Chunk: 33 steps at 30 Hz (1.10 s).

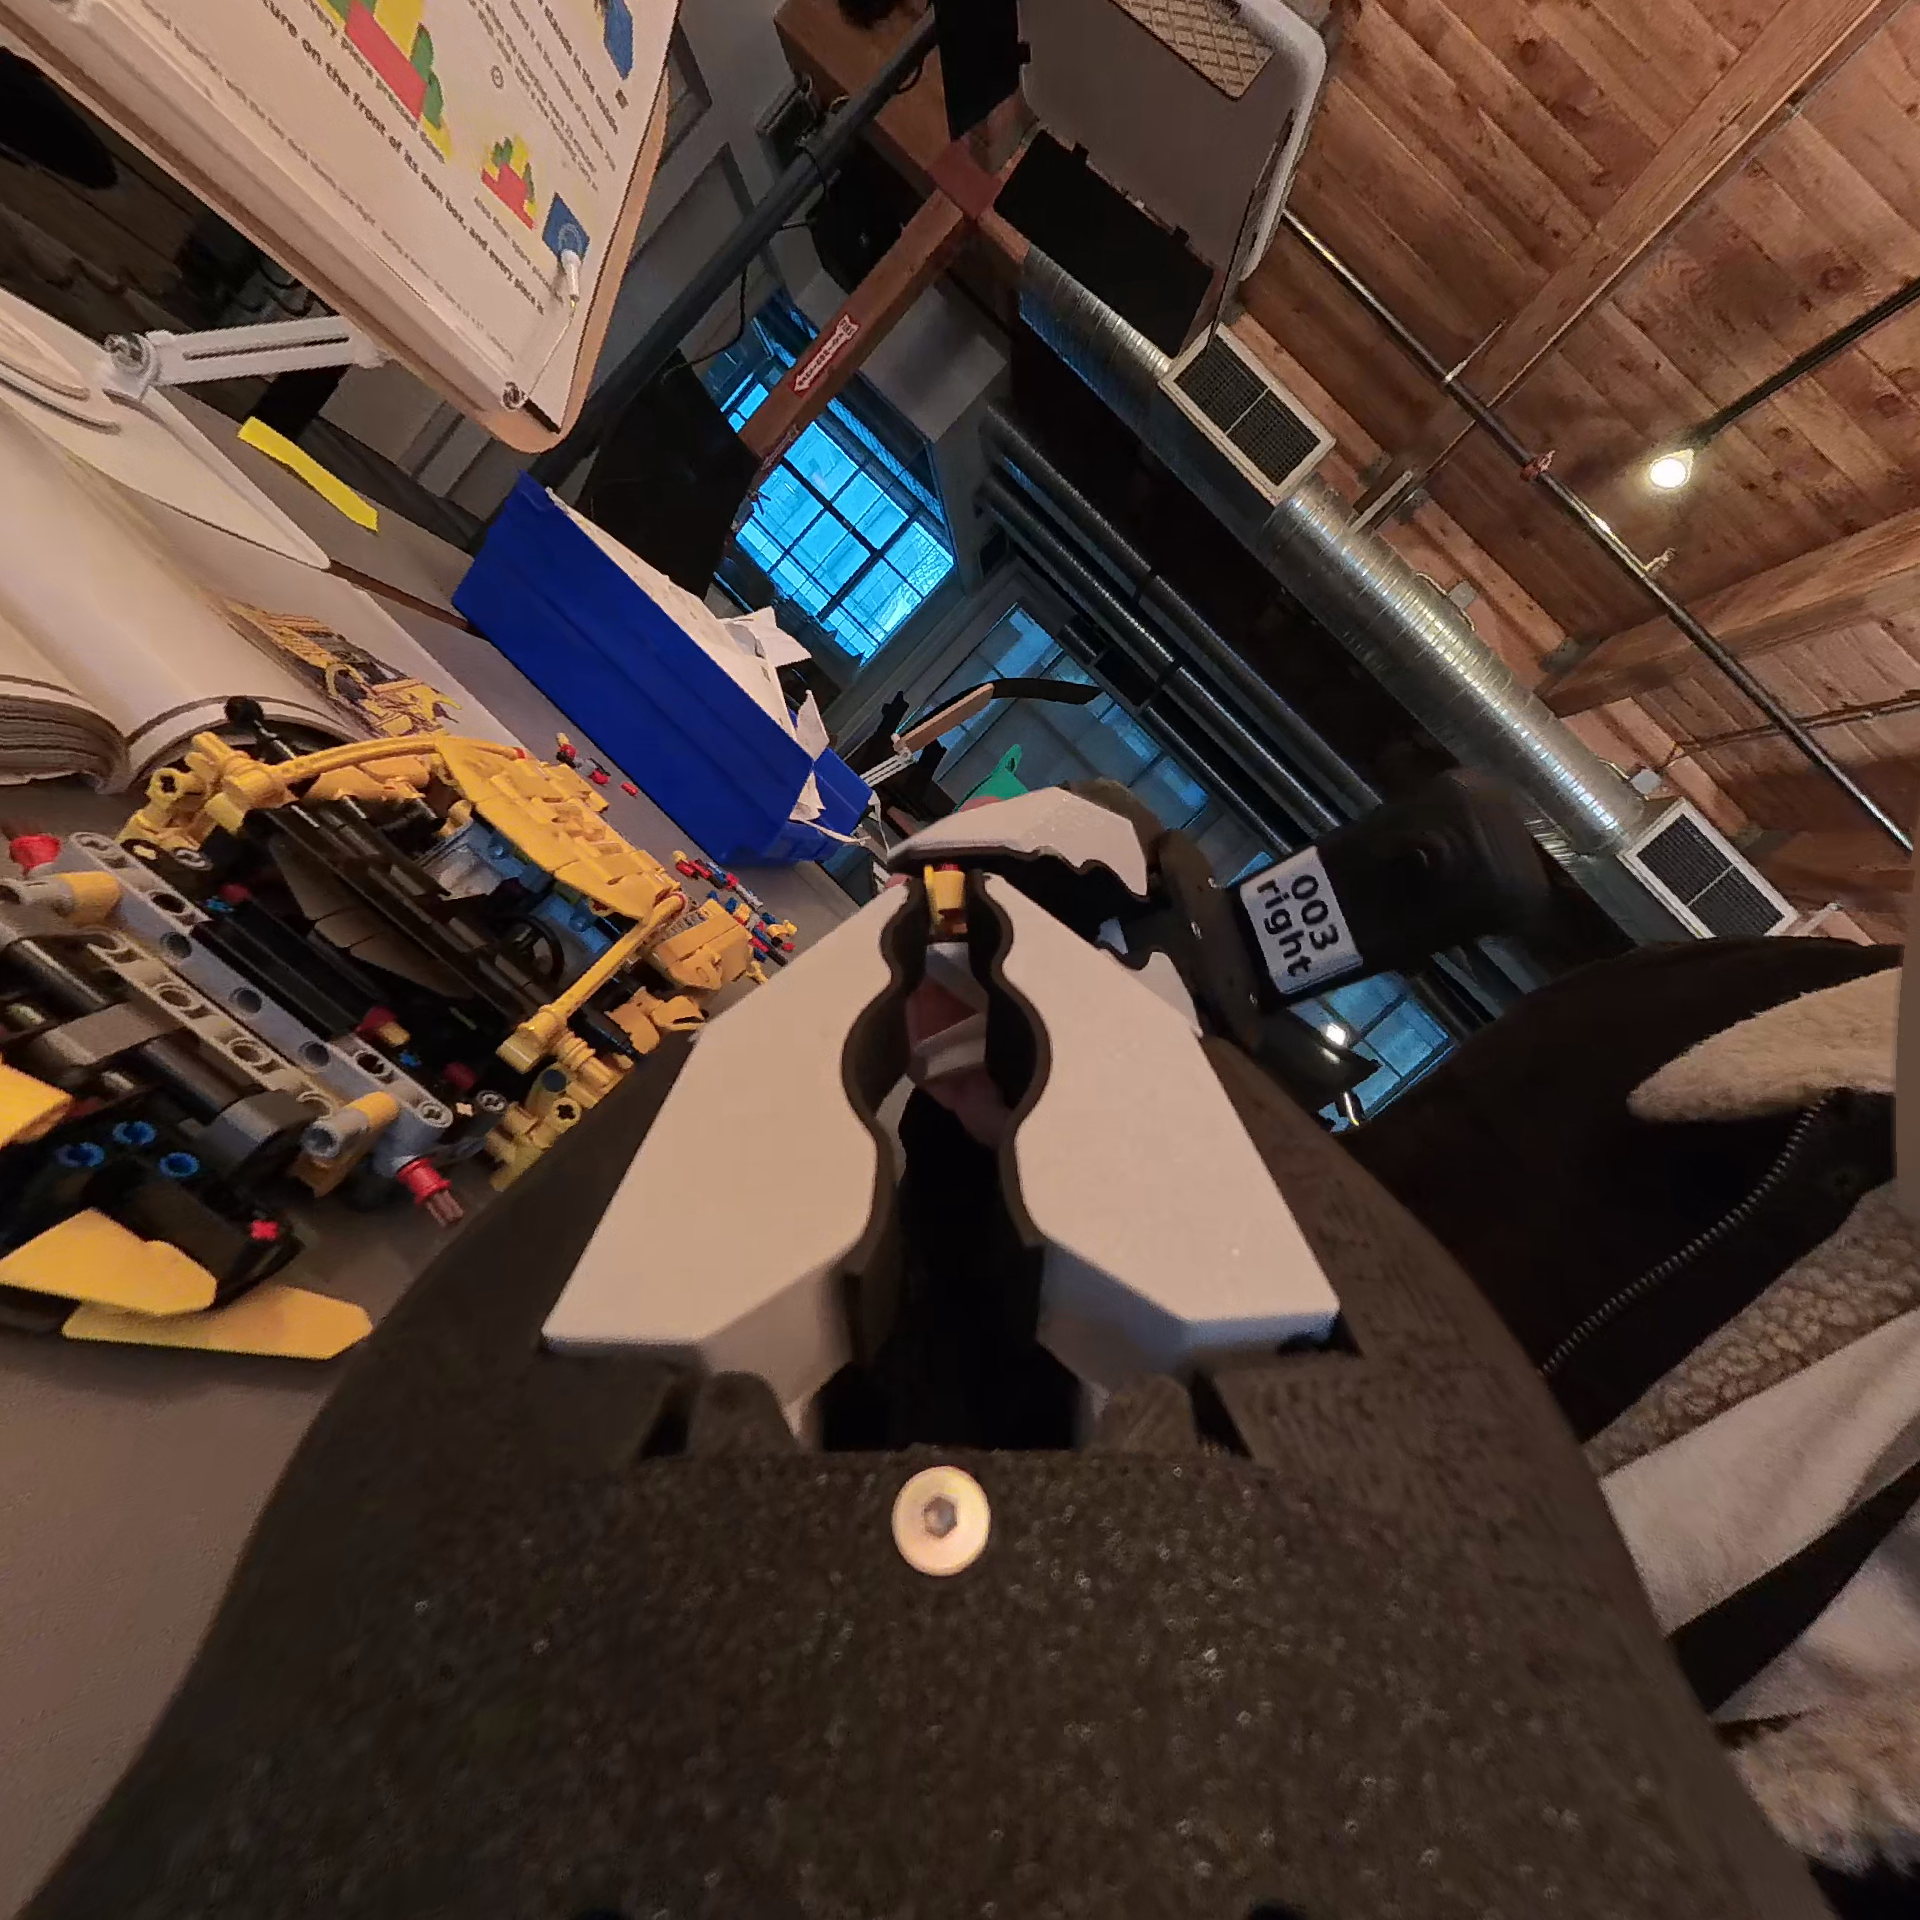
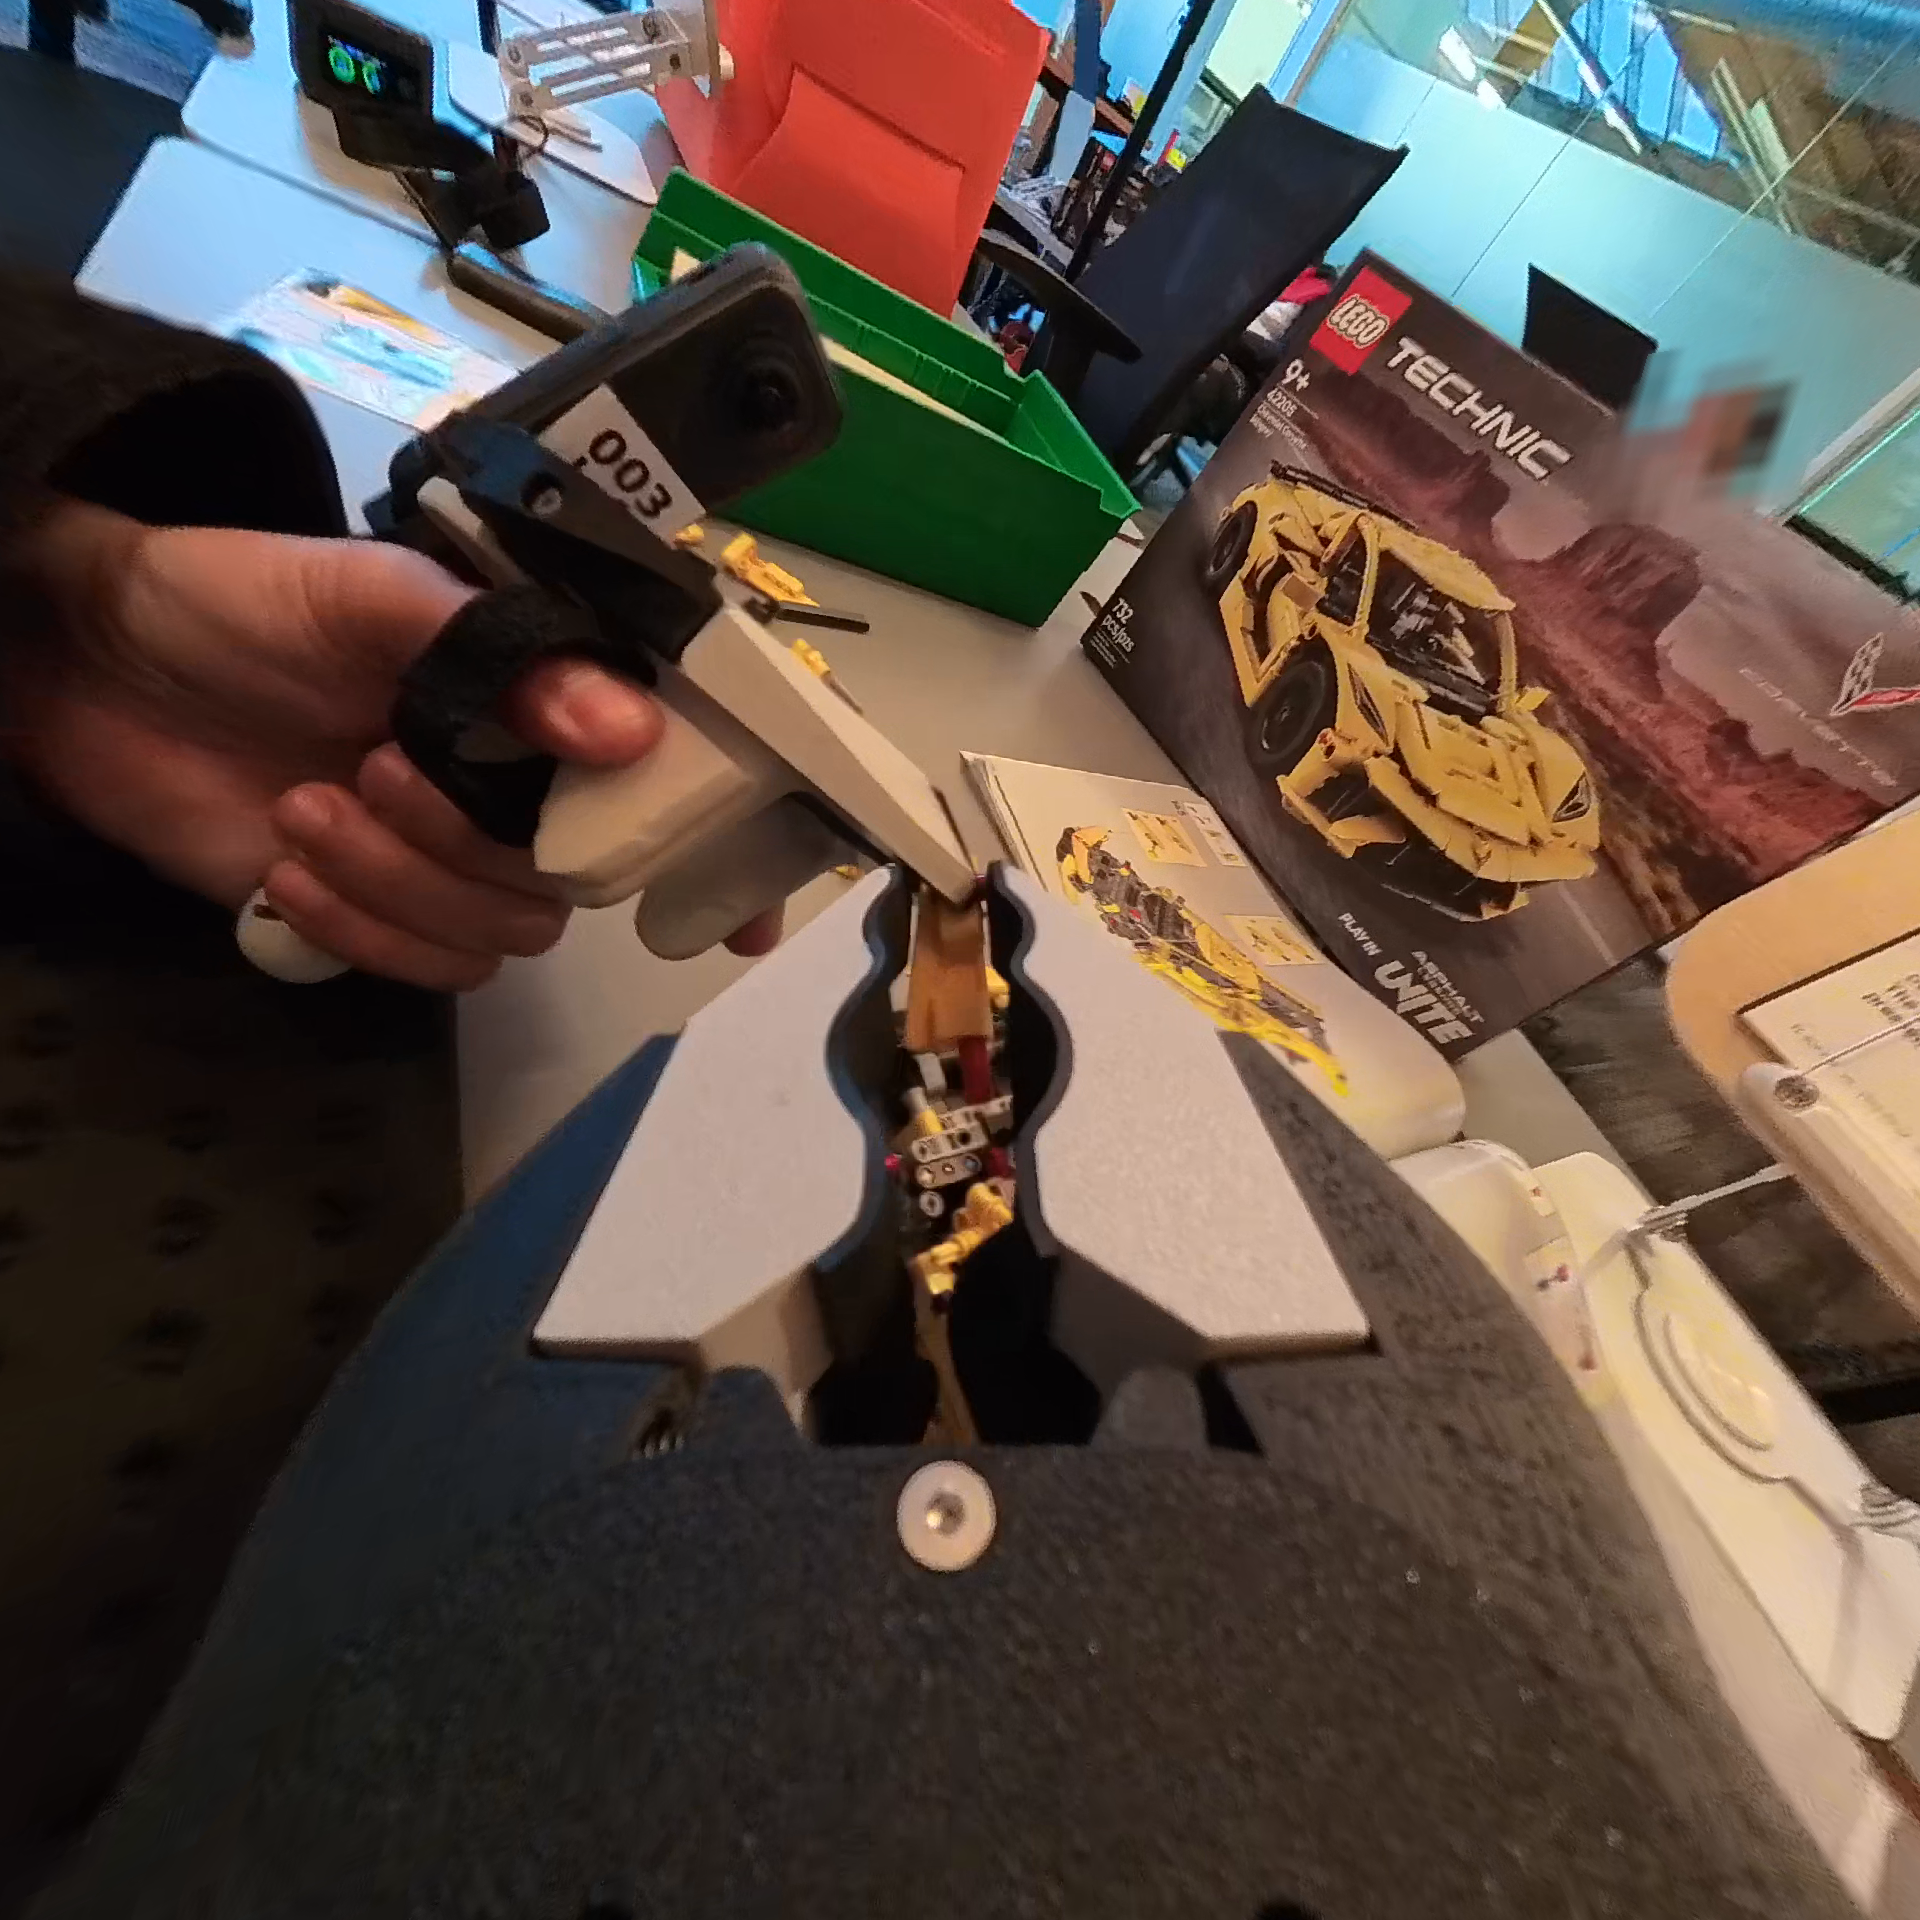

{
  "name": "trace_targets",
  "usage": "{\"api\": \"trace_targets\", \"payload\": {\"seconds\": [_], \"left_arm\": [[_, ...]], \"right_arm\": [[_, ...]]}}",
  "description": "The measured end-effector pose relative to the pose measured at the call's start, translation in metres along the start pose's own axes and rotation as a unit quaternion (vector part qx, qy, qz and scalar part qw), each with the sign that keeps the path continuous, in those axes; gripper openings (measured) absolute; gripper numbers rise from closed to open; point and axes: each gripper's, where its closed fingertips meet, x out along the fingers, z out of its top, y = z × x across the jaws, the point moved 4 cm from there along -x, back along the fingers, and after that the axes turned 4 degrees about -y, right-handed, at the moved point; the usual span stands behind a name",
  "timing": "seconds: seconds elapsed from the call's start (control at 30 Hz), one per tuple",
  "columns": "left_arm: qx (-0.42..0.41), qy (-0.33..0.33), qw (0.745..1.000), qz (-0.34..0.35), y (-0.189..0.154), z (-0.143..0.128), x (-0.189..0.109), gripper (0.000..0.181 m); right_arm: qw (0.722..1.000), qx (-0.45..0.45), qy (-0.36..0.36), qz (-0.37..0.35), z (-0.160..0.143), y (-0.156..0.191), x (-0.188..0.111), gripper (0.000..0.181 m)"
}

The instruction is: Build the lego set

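Grey worktable (image 1: 156,1475) under a timber ceiling, both grippers meeting tip to tip above it.

Left gripper (image 1: 948,899) is nearly closed, pinching a small yellow Lego piece (image 1: 943,891); right gripper (image 2: 943,914) is nearly closed on a yellow part (image 2: 940,966). Half-built yellow car model (image 1: 416,894) lies on the table beside the open instruction book (image 1: 125,644); the set's box (image 2: 1507,665) stands near a green bin (image 2: 914,436).

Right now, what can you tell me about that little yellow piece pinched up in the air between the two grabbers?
The small yellow piece looks like glossy plastic, with a red bit at one end. It is held off the table, clamped at the tips of the left gripper, whose jaws are nearly closed on it. The right gripper meets it from the opposite side, pinching what seems the same part. Its exact shape is mostly hidden by the fingers. Behind it lies the half-built yellow car.
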Motion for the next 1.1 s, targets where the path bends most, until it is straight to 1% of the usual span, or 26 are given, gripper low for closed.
{"api": "trace_targets", "payload": {"seconds": [0.07,0.1,0.13,0.2,0.27,0.3,0.33,0.37,0.43,0.5,0.57,0.63,0.77,0.97,1.1], "left_arm": [[0.006,0.005,1.000,-0.005,-0.002,-0.001,0.000,0.007],[0.014,0.009,1.000,0.001,-0.001,-0.001,0.000,0.007],[0.024,0.010,1.000,0.008,0.000,0.000,-0.001,0.007],[0.067,0.029,0.997,0.040,0.004,0.002,-0.005,0.007],[0.150,0.067,0.983,0.079,0.007,0.001,-0.008,0.007],[0.191,0.086,0.973,0.095,0.008,0.000,-0.008,0.007],[0.224,0.103,0.963,0.109,0.010,-0.002,-0.009,0.007],[0.242,0.115,0.956,0.120,0.012,-0.004,-0.008,0.007],[0.247,0.126,0.953,0.119,0.012,-0.009,-0.005,0.007],[0.248,0.124,0.954,0.117,0.011,-0.009,-0.004,0.007],[0.247,0.121,0.955,0.111,0.009,-0.009,-0.003,0.007],[0.252,0.123,0.954,0.109,0.008,-0.011,-0.002,0.007],[0.267,0.130,0.950,0.100,0.005,-0.015,0.001,0.007],[0.260,0.128,0.952,0.095,0.003,-0.015,0.001,0.007],[0.263,0.130,0.951,0.093,0.002,-0.016,0.001,0.007]], "right_arm": [[1.000,0.016,0.001,0.004,0.002,0.000,-0.003,0.014],[1.000,0.019,0.000,-0.004,0.002,-0.002,-0.007,0.023],[1.000,0.021,-0.001,-0.006,0.003,-0.005,-0.015,0.030],[0.999,0.043,0.022,0.010,-0.003,-0.013,-0.037,0.031],[0.991,0.081,0.090,0.053,-0.027,-0.022,-0.066,0.028],[0.981,0.106,0.136,0.089,-0.045,-0.022,-0.082,0.025],[0.970,0.128,0.178,0.108,-0.063,-0.024,-0.098,0.024],[0.959,0.146,0.217,0.110,-0.082,-0.027,-0.111,0.021],[0.942,0.164,0.267,0.122,-0.111,-0.023,-0.131,0.018],[0.939,0.184,0.262,0.126,-0.123,-0.011,-0.136,0.017],[0.938,0.181,0.271,0.119,-0.133,-0.001,-0.137,0.016],[0.939,0.176,0.276,0.101,-0.141,0.001,-0.134,0.016],[0.933,0.190,0.279,0.121,-0.139,0.009,-0.130,0.010],[0.930,0.174,0.299,0.123,-0.145,0.011,-0.126,0.014],[0.929,0.177,0.298,0.125,-0.145,0.011,-0.123,0.013]]}}
